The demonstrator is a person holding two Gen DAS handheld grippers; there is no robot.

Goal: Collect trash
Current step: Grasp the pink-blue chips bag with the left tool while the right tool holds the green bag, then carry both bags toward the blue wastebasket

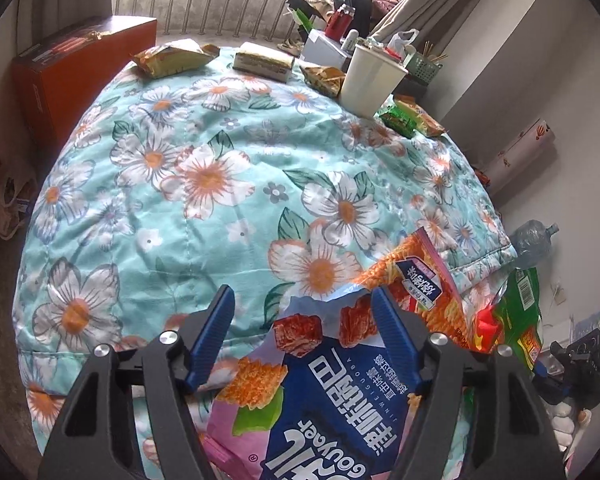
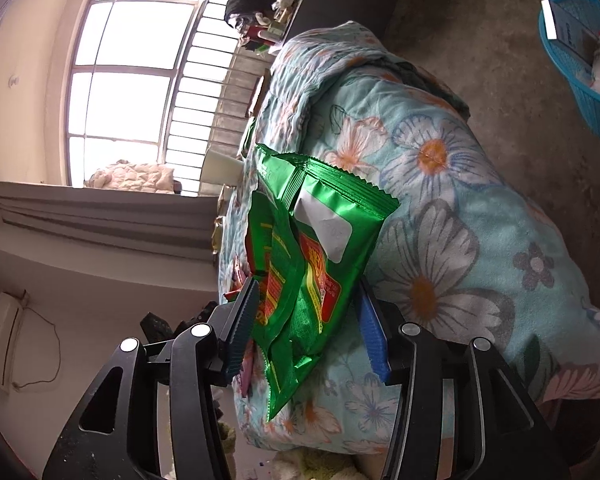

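Observation:
A blue snack bag (image 1: 340,392) lies on the floral quilt (image 1: 204,208), partly over an orange snack bag (image 1: 416,276). My left gripper (image 1: 303,294) stands open astride the blue bag; the right pad (image 1: 392,332) is at the bag's edge and the left pad (image 1: 210,336) is clear of it. In the right wrist view a crumpled green foil wrapper (image 2: 324,240) hangs loose between the fingers of my right gripper (image 2: 308,286), which is open over the quilt's edge (image 2: 460,208). The same green wrapper (image 1: 520,312) shows at the right of the left wrist view.
At the quilt's far edge lie yellow snack packs (image 1: 172,58), a wrapped block (image 1: 262,62), a white paper cup (image 1: 370,80) and green and orange packets (image 1: 412,118). An orange box (image 1: 72,76) stands at the left. A blue basket (image 2: 580,60) sits on the floor.

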